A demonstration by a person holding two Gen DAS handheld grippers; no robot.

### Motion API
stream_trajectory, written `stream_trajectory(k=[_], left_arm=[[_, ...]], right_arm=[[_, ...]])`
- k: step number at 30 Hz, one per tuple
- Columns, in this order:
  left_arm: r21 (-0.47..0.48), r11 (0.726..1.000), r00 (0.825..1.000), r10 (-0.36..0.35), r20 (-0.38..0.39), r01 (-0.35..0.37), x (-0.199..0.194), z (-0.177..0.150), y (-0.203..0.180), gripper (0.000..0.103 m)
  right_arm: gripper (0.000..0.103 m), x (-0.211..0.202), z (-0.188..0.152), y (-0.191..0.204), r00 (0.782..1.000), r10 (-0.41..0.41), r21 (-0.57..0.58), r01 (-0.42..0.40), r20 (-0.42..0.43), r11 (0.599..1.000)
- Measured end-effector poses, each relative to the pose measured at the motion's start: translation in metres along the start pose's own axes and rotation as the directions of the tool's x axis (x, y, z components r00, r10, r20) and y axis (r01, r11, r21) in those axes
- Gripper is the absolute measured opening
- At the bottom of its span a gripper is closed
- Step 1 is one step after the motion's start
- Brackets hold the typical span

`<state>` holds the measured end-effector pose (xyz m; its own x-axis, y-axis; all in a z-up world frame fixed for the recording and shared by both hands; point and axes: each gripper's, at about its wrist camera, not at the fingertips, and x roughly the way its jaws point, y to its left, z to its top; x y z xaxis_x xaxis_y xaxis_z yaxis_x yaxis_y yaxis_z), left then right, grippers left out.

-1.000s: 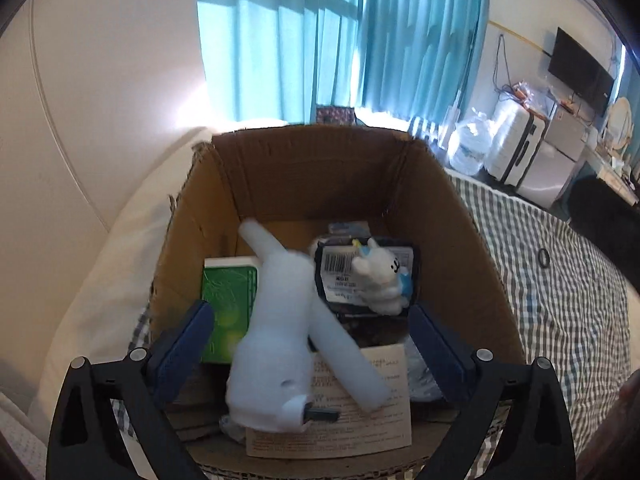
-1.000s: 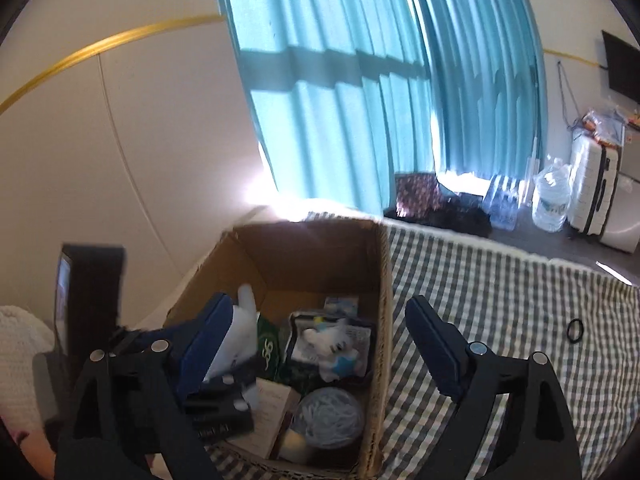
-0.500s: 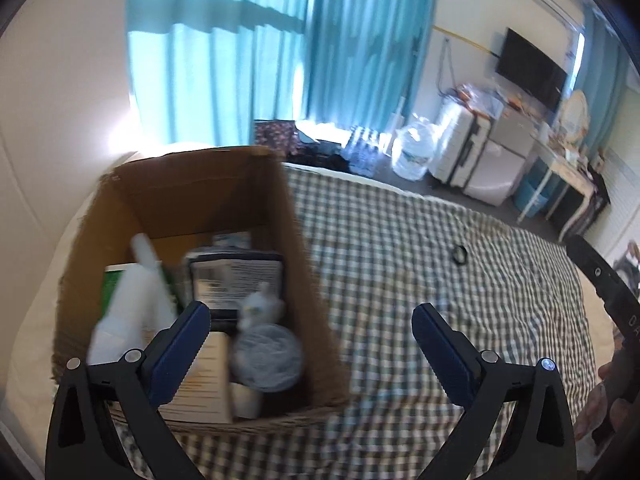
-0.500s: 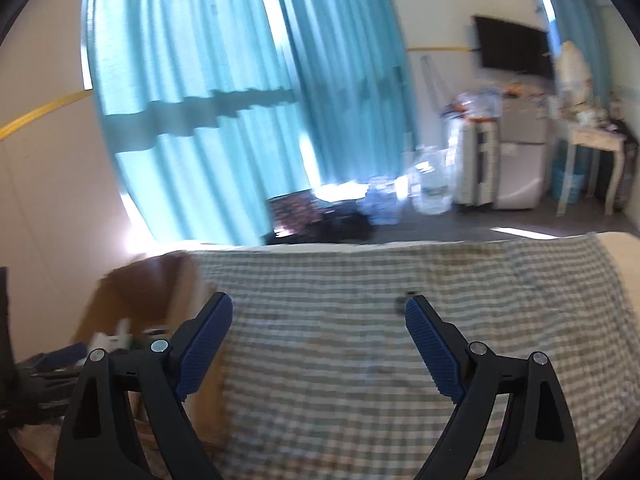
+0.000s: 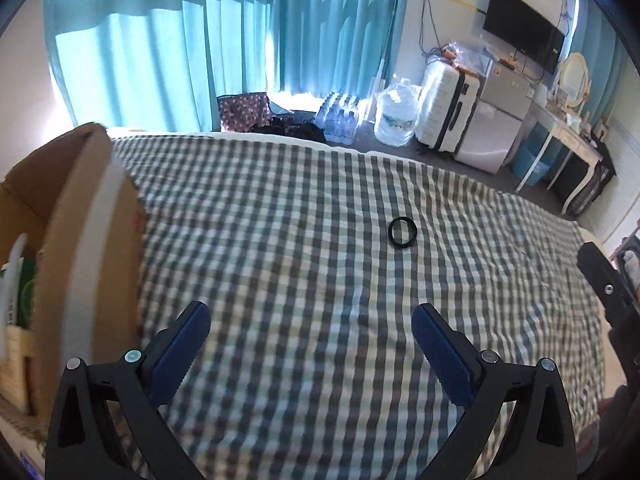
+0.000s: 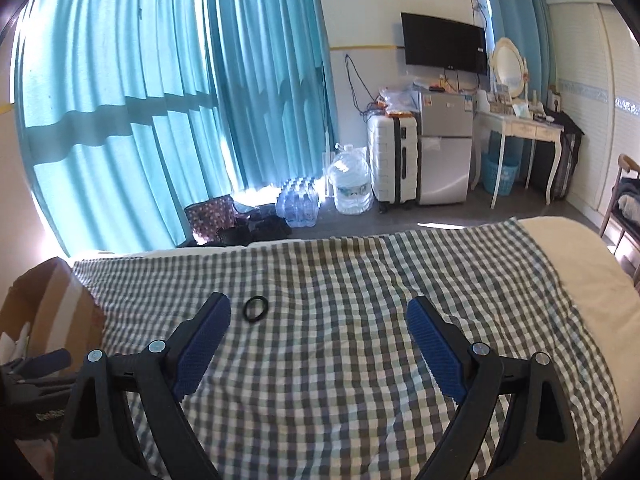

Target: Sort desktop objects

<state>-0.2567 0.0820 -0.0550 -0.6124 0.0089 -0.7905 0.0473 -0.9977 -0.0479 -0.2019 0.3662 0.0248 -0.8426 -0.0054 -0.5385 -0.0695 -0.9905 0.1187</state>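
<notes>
left gripper (image 5: 310,334): angled down, wide, empty | right gripper (image 6: 318,330): wide, empty, near hair tie (image 6: 255,309)

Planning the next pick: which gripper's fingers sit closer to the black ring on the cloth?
The right gripper: the black ring lies beside its left fingertip.

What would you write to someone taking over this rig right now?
Left gripper: open, empty, over the checked cloth.
Right gripper: open, empty, its left finger beside the black ring.
Cardboard box: at the cloth's left edge, already holding several items.
Black ring: lies alone on the cloth, apart from both grippers.
Left: probably pick up the ring and put it in the box.
</notes>
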Motion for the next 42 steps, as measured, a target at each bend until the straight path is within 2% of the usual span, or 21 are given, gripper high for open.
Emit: stream_trajectory(k=[5, 8, 11, 15, 16, 18, 20, 23, 31, 34, 36, 39, 42], left_arm=[[0.022, 1.0, 0.999, 0.009, -0.038, -0.008, 0.072, 0.018, -0.037, 0.103], [0.038, 0.999, 0.999, 0.028, -0.02, -0.027, 0.101, 0.024, -0.052, 0.103], [0.053, 0.998, 0.999, 0.036, -0.04, -0.034, 0.13, 0.03, -0.065, 0.103], [0.068, 0.997, 0.999, 0.033, -0.043, -0.03, 0.158, 0.031, -0.076, 0.103], [0.071, 0.997, 0.999, 0.029, -0.02, -0.027, 0.159, 0.031, -0.077, 0.1], [0.078, 0.997, 1.0, -0.013, 0.007, 0.012, 0.158, 0.031, -0.078, 0.071], [0.124, 0.991, 0.998, -0.055, 0.028, 0.051, 0.149, 0.031, -0.082, 0.02], [0.191, 0.98, 0.997, -0.067, 0.027, 0.06, 0.138, 0.028, -0.086, 0.006], [0.172, 0.976, 0.986, -0.148, 0.07, 0.134, 0.064, 0.019, -0.051, 0.005], [0.194, 0.974, 0.985, -0.137, 0.108, 0.115, 0.026, 0.019, -0.034, 0.005], [0.161, 0.978, 0.979, -0.152, 0.136, 0.129, -0.006, 0.018, -0.011, 0.005], [0.132, 0.985, 0.979, -0.127, 0.159, 0.107, -0.042, 0.015, 0.019, 0.005], [0.075, 0.994, 0.979, -0.095, 0.182, 0.083, -0.079, 0.009, 0.065, 0.005]], right_arm=[[0.091, 0.043, 0.002, -0.03, 1.0, -0.002, 0.025, 0.003, -0.026, 1.0], [0.091, 0.072, -0.001, -0.037, 0.999, -0.012, -0.003, 0.012, -0.045, 1.0], [0.091, 0.097, -0.009, -0.042, 0.995, -0.038, -0.032, 0.036, -0.087, 0.999], [0.091, 0.111, -0.023, -0.053, 0.991, -0.019, 0.011, 0.02, -0.135, 1.0], [0.091, 0.112, -0.026, -0.056, 0.99, -0.02, 0.021, 0.023, -0.142, 1.0], [0.091, 0.11, -0.027, -0.061, 0.991, -0.017, 0.047, 0.023, -0.136, 0.999], [0.091, 0.105, -0.027, -0.063, 0.991, -0.023, 0.065, 0.031, -0.128, 0.997], [0.091, 0.101, -0.027, -0.067, 0.991, -0.028, 0.089, 0.04, -0.134, 0.995], [0.091, 0.075, -0.027, -0.048, 0.992, -0.006, 0.084, 0.017, -0.125, 0.996], [0.091, 0.059, -0.029, -0.032, 0.991, 0.025, 0.095, -0.013, -0.131, 0.995], [0.091, 0.043, -0.029, -0.015, 0.991, 0.044, 0.089, -0.033, -0.126, 0.996], [0.091, 0.014, -0.027, 0.013, 0.991, 0.087, 0.086, -0.078, -0.1, 0.993], [0.091, -0.016, -0.03, 0.044, 0.986, 0.146, 0.094, -0.138, -0.079, 0.986]])
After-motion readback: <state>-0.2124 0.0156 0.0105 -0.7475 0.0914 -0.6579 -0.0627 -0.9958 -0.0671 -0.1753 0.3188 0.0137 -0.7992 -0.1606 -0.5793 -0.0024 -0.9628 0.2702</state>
